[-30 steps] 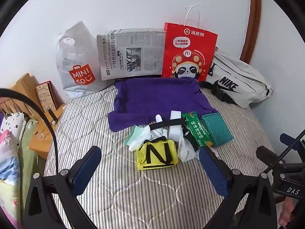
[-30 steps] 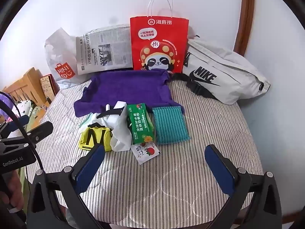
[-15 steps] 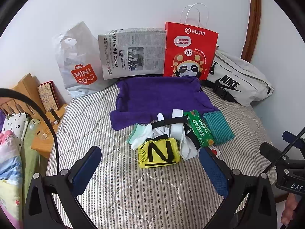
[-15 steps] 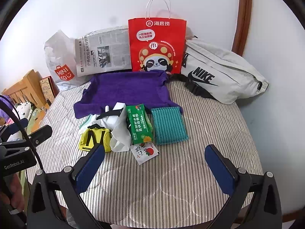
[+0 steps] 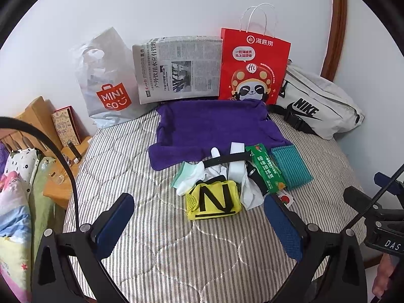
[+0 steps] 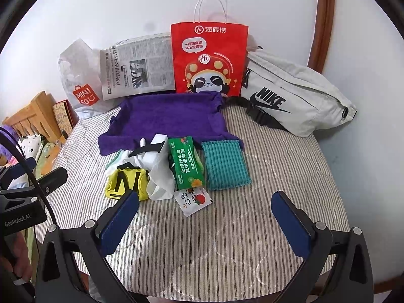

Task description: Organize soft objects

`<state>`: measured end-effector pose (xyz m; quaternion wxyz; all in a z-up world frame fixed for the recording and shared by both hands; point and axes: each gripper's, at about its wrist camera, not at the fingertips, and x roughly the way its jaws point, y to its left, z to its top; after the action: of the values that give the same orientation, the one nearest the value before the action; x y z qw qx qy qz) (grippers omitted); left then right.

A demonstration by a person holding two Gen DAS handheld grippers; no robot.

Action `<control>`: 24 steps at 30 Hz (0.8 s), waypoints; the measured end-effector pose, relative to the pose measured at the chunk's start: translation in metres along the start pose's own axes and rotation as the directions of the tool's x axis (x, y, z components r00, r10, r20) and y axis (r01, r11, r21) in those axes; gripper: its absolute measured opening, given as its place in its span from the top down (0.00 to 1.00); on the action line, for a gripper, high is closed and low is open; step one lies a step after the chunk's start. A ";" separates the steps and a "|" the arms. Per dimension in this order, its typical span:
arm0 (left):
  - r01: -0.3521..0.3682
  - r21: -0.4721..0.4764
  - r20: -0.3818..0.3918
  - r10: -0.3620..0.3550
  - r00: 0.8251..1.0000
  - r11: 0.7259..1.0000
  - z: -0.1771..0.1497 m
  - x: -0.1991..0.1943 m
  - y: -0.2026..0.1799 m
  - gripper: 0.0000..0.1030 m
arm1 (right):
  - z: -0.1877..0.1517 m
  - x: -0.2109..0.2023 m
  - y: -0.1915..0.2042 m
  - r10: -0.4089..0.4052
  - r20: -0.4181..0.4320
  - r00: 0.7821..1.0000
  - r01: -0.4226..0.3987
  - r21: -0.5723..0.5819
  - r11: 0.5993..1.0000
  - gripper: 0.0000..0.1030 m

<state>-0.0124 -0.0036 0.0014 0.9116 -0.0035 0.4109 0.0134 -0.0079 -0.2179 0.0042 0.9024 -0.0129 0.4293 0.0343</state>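
**Hovering over the pile: both tools released, nothing grasped**

Hanging above a striped quilted bed [image 6: 227,252], the left tool [image 5: 199,224] and right tool [image 6: 204,217] both stand with fingers spread wide and empty. Neither touches any item.

Pile sits mid-bed, in front of a purple towel [image 5: 214,126] spread flat toward the wall.
- Yellow pouch [image 5: 213,199] with black "N" marking: nearest the left tool, at the front of the pile.
- White and pale-green socks [image 5: 192,179] bunched just behind and left of the pouch; a black strap [image 5: 227,157] runs across them.
- White plastic bag [image 6: 159,176], crumpled, touching the pouch on its right.
- Green packet [image 6: 186,162] with Chinese print, lying beside the white bag, one end on the towel edge.
- Teal ribbed cloth [image 6: 224,164], flat, just right of the green packet.
- Small white sachet [image 6: 194,200] with a red fruit print, at the front of the pile, nearest the right tool.

Along the wall, left to right: white Miniso bag [image 5: 108,85], folded newspaper [image 5: 176,68] standing upright, red paper bag [image 5: 252,70] with panda figure, grey Nike waist bag [image 5: 318,106] lying on its side.

Left edge of bed: wooden headboard [image 5: 32,116], a small book [image 5: 67,126] propped against it, patterned bedding [image 5: 15,202] below.

Part of a hand [image 5: 383,280] shows at the lower right of the left wrist view, on the other tool's handle.
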 end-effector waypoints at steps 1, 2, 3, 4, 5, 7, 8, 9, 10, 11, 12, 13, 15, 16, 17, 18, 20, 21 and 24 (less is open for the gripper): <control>-0.001 -0.001 0.000 0.001 1.000 1.000 0.000 0.000 0.001 0.00 | 0.000 0.000 0.000 0.001 0.000 1.000 -0.001 0.000 1.000 0.00; -0.001 -0.002 0.001 0.001 1.000 1.000 0.000 -0.001 0.002 0.00 | 0.000 0.000 0.000 0.000 -0.001 1.000 0.000 0.000 1.000 0.00; -0.001 -0.002 -0.001 0.001 1.000 1.000 -0.001 -0.001 0.002 0.00 | 0.000 0.001 0.000 -0.001 -0.003 1.000 0.001 0.001 1.000 0.00; -0.001 -0.003 -0.004 0.001 1.000 1.000 -0.001 -0.001 0.002 0.00 | 0.000 0.001 0.000 -0.001 -0.002 1.000 0.001 0.001 1.000 0.00; -0.001 -0.002 -0.005 0.001 1.000 1.000 0.000 -0.001 0.002 0.00 | 0.000 0.001 0.000 0.001 -0.003 1.000 -0.001 0.001 1.000 0.00; -0.001 -0.001 -0.003 0.001 1.000 1.000 0.000 -0.001 0.002 0.00 | 0.000 0.001 0.000 0.000 -0.004 1.000 0.000 0.001 1.000 0.00; -0.002 -0.002 -0.003 0.002 1.000 1.000 0.000 -0.001 0.002 0.00 | 0.000 0.002 0.000 0.000 -0.005 1.000 0.000 0.001 1.000 0.00; -0.001 -0.002 -0.003 0.001 1.000 1.000 0.000 -0.001 0.002 0.00 | 0.000 0.002 0.000 0.001 -0.007 1.000 -0.001 -0.001 1.000 0.00; 0.000 -0.001 -0.002 0.000 1.000 1.000 -0.001 -0.001 0.002 0.00 | -0.001 0.002 0.000 0.003 -0.007 1.000 -0.003 -0.004 1.000 0.00; 0.000 0.000 -0.003 0.000 1.000 1.000 0.000 0.000 0.001 0.00 | 0.000 0.002 0.000 0.004 -0.006 1.000 -0.004 -0.003 1.000 0.00; 0.000 0.001 -0.003 0.000 1.000 1.000 0.000 0.000 0.001 0.00 | -0.001 0.002 0.000 0.003 -0.005 1.000 -0.003 -0.002 1.000 0.00; 0.000 0.001 0.000 0.000 1.000 1.000 0.000 0.000 0.001 0.00 | -0.001 0.002 0.000 0.003 -0.005 1.000 -0.003 -0.001 1.000 0.00; -0.001 -0.001 0.002 0.001 1.000 1.000 0.000 0.000 0.000 0.00 | -0.002 0.003 0.000 0.003 -0.006 1.000 -0.003 -0.001 1.000 0.00; 0.000 0.000 0.002 0.000 1.000 1.000 0.000 0.000 0.000 0.00 | -0.001 0.003 0.000 0.002 -0.007 1.000 -0.002 -0.001 1.000 0.00; -0.001 0.000 0.002 0.001 1.000 1.000 0.000 0.000 0.000 0.00 | -0.001 0.003 0.000 0.002 -0.008 1.000 -0.002 0.000 1.000 0.00; -0.001 0.000 0.001 0.001 1.000 1.000 0.000 0.000 0.000 0.00 | -0.001 0.003 0.000 0.003 -0.007 1.000 -0.003 0.000 1.000 0.00; -0.001 0.000 -0.002 0.001 1.000 1.000 0.000 0.000 0.000 0.00 | -0.001 0.003 0.000 0.002 -0.004 1.000 -0.002 0.001 1.000 0.00; -0.001 0.000 -0.003 0.001 1.000 1.000 0.001 0.001 0.000 0.00 | -0.002 0.002 0.000 0.001 -0.003 1.000 -0.001 0.001 1.000 0.00; -0.003 -0.001 -0.003 0.003 1.000 1.000 0.000 0.001 0.000 0.00 | -0.002 0.002 0.000 0.000 -0.002 1.000 0.000 0.000 1.000 0.00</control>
<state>-0.0120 -0.0036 0.0006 0.9109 -0.0033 0.4124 0.0148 -0.0080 -0.2180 0.0013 0.9019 -0.0129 0.4304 0.0342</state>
